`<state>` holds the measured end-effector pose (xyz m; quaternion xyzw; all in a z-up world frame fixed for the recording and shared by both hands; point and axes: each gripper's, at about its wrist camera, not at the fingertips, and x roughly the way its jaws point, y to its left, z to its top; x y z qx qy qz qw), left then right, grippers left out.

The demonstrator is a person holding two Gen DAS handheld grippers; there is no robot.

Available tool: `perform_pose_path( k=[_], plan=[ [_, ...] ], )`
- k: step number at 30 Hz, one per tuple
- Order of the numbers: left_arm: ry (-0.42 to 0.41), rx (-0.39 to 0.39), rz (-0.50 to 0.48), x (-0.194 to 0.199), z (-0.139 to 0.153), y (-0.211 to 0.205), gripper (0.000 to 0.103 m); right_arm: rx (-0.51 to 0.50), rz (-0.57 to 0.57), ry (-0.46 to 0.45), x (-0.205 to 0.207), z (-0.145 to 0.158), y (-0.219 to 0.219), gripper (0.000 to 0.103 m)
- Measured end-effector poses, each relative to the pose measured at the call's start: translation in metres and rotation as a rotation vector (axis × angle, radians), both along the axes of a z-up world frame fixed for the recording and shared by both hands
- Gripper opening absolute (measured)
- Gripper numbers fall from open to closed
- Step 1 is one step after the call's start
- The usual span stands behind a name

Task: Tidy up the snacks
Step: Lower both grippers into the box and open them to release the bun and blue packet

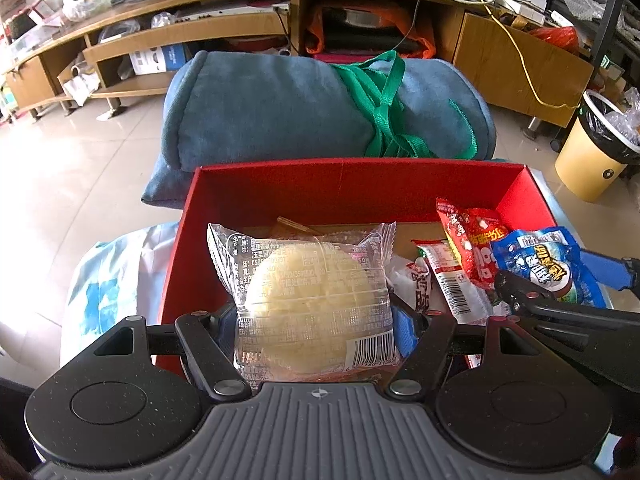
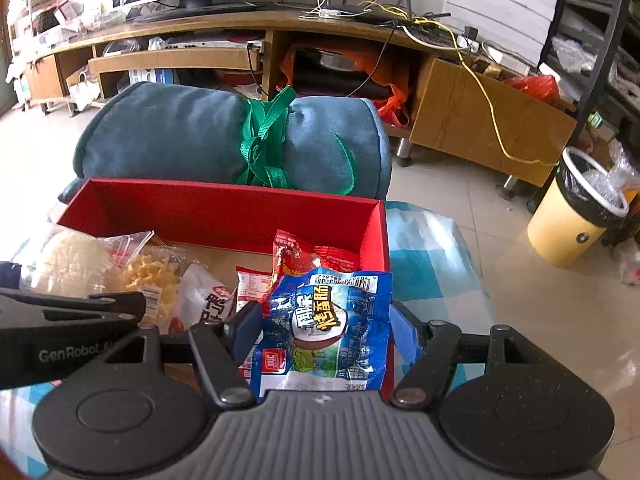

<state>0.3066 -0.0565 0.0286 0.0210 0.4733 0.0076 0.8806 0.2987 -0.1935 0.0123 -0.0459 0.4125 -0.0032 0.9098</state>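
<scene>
Clear crinkly plastic wraps the pale round cake (image 1: 316, 300) that the left gripper (image 1: 316, 320) has pinched between its fingers, closed against the packet's two sides. The packet stands on end over the near-left part of the red box (image 1: 352, 184), its long axis running away from the gripper, a barcode at its lower right and small Chinese print on its back too fine to read. On the right, the right gripper (image 2: 324, 332) is closed on a blue sausage packet (image 2: 326, 328) with big Chinese characters and a barcode along its top edge; it is also upright, held over the box's near-right corner. Inside the box lie a red snack packet (image 2: 300, 258), a white wrapper with dark characters (image 2: 208, 298) and a bag of yellow crisps (image 2: 154, 276). "GenRobot.AI" shows on the left gripper's side in the right view. The box sits on a blue-and-white cloth (image 2: 432, 256). Beyond it are a rolled blue cushion (image 1: 280, 108) tied with green strap (image 1: 384, 108), pale floor tiles, a long wooden TV cabinet (image 1: 224, 32), and a yellow bin (image 1: 592, 152).
</scene>
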Motion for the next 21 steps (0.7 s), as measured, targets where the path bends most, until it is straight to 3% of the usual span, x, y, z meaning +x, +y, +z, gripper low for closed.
perform_pose_path(
  k=[7,21],
  plan=[
    [0.007,0.018,0.008,-0.001,-0.004,0.003,0.076,-0.038,0.020,-0.011,-0.001,-0.003,0.008,0.063],
    [0.027,0.034,0.014,-0.001,-0.010,0.008,0.080,-0.009,0.028,0.041,0.002,-0.011,0.008,0.065]
  ],
)
